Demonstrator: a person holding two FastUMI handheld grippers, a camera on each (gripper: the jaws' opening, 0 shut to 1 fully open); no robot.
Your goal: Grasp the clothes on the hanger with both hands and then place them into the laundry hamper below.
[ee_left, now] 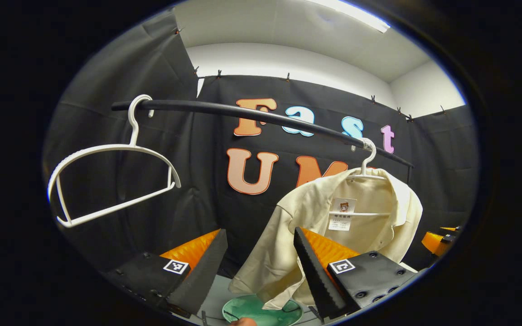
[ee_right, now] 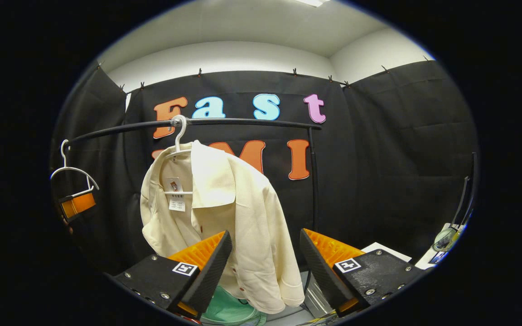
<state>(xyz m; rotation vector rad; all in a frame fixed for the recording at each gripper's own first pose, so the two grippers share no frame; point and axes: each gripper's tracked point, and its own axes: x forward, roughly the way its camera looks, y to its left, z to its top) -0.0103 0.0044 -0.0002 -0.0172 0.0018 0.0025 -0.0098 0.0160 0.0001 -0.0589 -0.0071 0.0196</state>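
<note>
In the left gripper view, an empty white hanger [ee_left: 107,181] hangs at the left end of the black rail [ee_left: 261,118]. Farther right, the cream shirt [ee_left: 333,226] hangs on its own hanger [ee_left: 366,167], above the green laundry hamper [ee_left: 261,312]. The left gripper [ee_left: 261,258] has its fingers spread apart, short of the cloth. In the right gripper view, the shirt [ee_right: 224,217] drapes just left of the rail's upright post [ee_right: 314,181]. The right gripper [ee_right: 265,262] also gapes, holding nothing, with the shirt's hem between its fingers and beyond them.
</note>
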